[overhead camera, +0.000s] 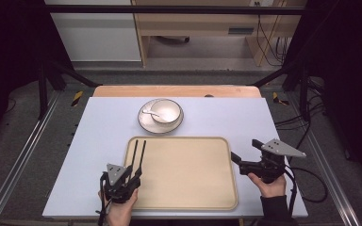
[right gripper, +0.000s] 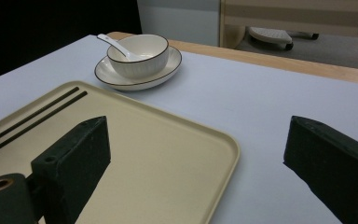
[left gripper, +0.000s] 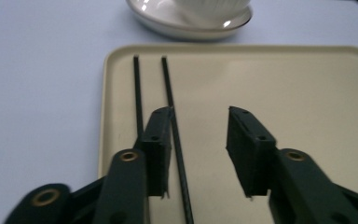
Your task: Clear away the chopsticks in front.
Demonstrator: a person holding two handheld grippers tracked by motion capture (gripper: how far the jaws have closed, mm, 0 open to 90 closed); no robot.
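Note:
A beige tray lies on the white table in front of the person. Two black chopsticks rest side by side along its left part, pointing away. My left gripper hangs over their near ends. In the left gripper view its jaws stand apart; one chopstick runs along the inner face of the left jaw, the other lies under that jaw, and neither is pinched. My right gripper is wide open at the tray's right edge, holding nothing.
Beyond the tray stands a white bowl with a white spoon in it, on a white plate. The table's wooden far edge lies behind. Metal frame rails run along both sides.

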